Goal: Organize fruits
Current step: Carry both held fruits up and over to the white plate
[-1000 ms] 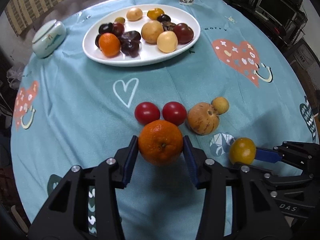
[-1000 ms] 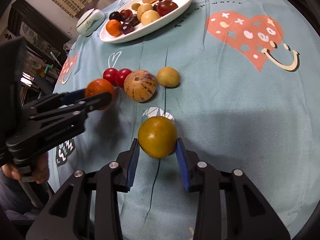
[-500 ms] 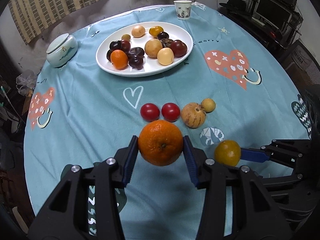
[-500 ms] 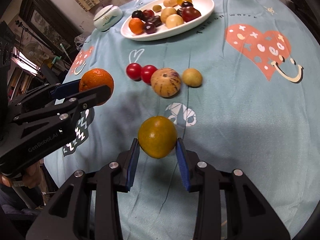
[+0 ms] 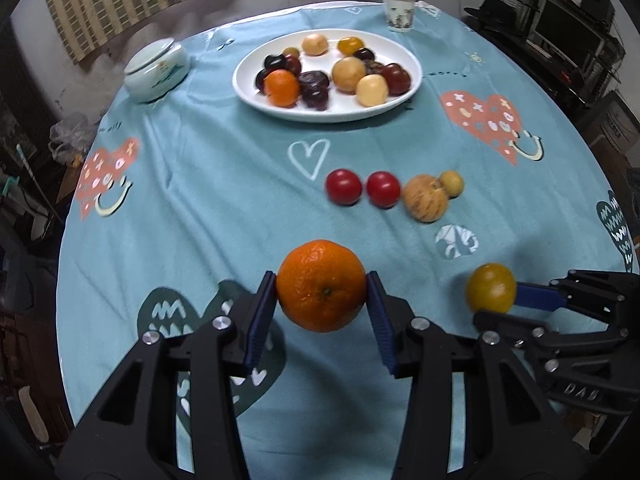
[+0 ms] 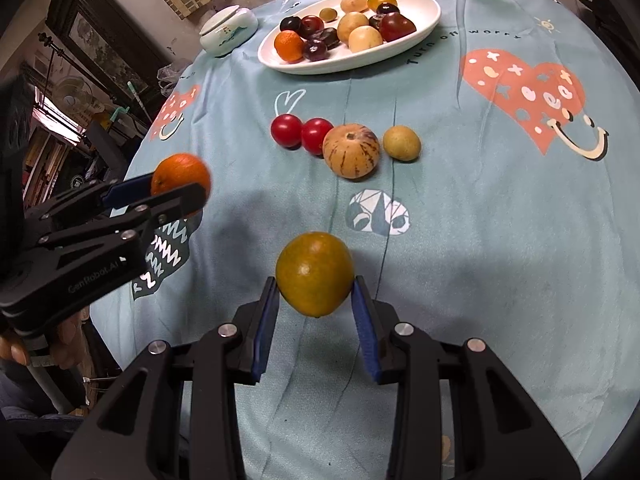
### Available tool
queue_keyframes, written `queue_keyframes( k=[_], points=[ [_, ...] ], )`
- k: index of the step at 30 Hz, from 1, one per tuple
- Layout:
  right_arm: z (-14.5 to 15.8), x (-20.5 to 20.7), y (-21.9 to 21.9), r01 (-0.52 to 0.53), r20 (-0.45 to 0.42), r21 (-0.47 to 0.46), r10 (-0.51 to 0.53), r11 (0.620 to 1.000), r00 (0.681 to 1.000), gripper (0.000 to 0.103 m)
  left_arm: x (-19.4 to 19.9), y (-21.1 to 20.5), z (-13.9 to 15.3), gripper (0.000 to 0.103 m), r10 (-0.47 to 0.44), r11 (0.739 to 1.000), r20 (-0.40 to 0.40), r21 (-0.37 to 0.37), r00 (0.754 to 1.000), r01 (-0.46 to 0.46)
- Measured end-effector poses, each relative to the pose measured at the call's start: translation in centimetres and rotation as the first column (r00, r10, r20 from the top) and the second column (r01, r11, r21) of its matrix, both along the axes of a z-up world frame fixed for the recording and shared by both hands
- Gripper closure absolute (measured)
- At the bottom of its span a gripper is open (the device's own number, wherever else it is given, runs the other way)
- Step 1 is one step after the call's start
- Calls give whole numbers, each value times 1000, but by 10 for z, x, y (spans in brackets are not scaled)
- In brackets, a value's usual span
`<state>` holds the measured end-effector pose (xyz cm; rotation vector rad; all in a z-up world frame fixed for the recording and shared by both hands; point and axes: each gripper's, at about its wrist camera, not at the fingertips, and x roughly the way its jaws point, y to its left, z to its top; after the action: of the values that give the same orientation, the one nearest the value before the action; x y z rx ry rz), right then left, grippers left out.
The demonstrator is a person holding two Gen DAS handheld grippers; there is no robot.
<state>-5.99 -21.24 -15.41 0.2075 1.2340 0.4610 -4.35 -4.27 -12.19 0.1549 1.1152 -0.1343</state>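
Note:
My left gripper (image 5: 321, 286) is shut on an orange (image 5: 321, 285) and holds it above the blue tablecloth near the front; it also shows in the right wrist view (image 6: 181, 179). My right gripper (image 6: 315, 276) is shut on a yellow-green citrus (image 6: 315, 274), lifted off the cloth; it shows in the left wrist view (image 5: 491, 287). On the cloth lie two red tomatoes (image 5: 344, 186) (image 5: 383, 189), a striped melon-like fruit (image 5: 425, 203) and a small yellow fruit (image 5: 452, 184) in a row. A white oval plate (image 5: 404, 94) at the back holds several fruits.
A lidded pale ceramic jar (image 5: 155, 69) stands left of the plate. A paper cup (image 5: 398, 12) stands at the far edge. The round table's edge curves close on both sides, with clutter and shelving beyond.
Both grippers have risen and drawn back from the fruit row, each carrying its fruit; the table looks smaller and farther now. The fruits on the cloth have not moved.

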Motion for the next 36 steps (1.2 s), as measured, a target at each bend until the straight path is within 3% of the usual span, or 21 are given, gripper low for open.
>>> queue_keyframes(
  k=[13,20,25,32,36],
  points=[
    [-6,-12,-7,20,14,-33,-19,999,1000,66,-11,20,-9,57,51,998,-14,-42,999,-52],
    [16,-14,-23,29,63,-52,-25,998,998,66,-11,12,26,57,30,999,62,-27,998,-29],
    [35,-6,-24,24,131,-39,-18,999,991,66,-4,22,50,57,70,998,128,-19,989,-68],
    [31,-1,-15,-2,124,-31,5,1000,992,66,2,42,53,57,126,992,122,-23,985,-124],
    [31,2,-9,-20,121,-35,24,999,992,66,2,38,50,57,116,993,110,-32,987,-113]
  ],
)
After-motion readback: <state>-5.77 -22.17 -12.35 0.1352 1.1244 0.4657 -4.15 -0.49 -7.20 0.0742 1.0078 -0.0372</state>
